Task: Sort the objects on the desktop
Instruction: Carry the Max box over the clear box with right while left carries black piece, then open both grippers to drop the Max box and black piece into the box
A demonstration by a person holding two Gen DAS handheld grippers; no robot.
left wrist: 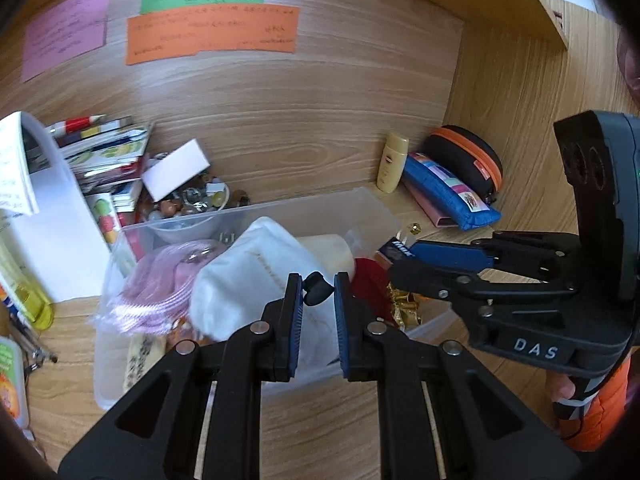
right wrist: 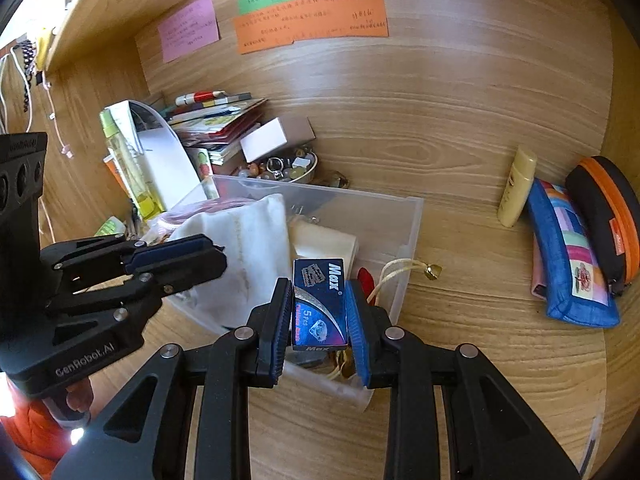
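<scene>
My left gripper [left wrist: 317,282] hovers over a clear plastic bin [left wrist: 360,206], its jaws shut on a small black object [left wrist: 316,290]. In the right wrist view the left gripper [right wrist: 218,254] sits above the white cloth pouch [right wrist: 248,248] in the bin [right wrist: 404,220]. My right gripper [right wrist: 319,286] is shut on a blue "Max" box [right wrist: 320,304], held over the bin's near right corner. From the left wrist view the right gripper [left wrist: 394,258] comes in from the right with the blue box [left wrist: 396,249] at its tips. The bin also holds a pink bundle [left wrist: 160,284] and a red item [left wrist: 370,280].
Against the back wall stand a yellow bottle [right wrist: 516,188], a blue pencil case [right wrist: 572,264] and a black-and-orange case [right wrist: 608,216]. To the left are a bowl of stones [right wrist: 284,168], stacked books [right wrist: 216,120] and a white stand [right wrist: 164,160]. Coloured notes [right wrist: 312,20] hang on the wall.
</scene>
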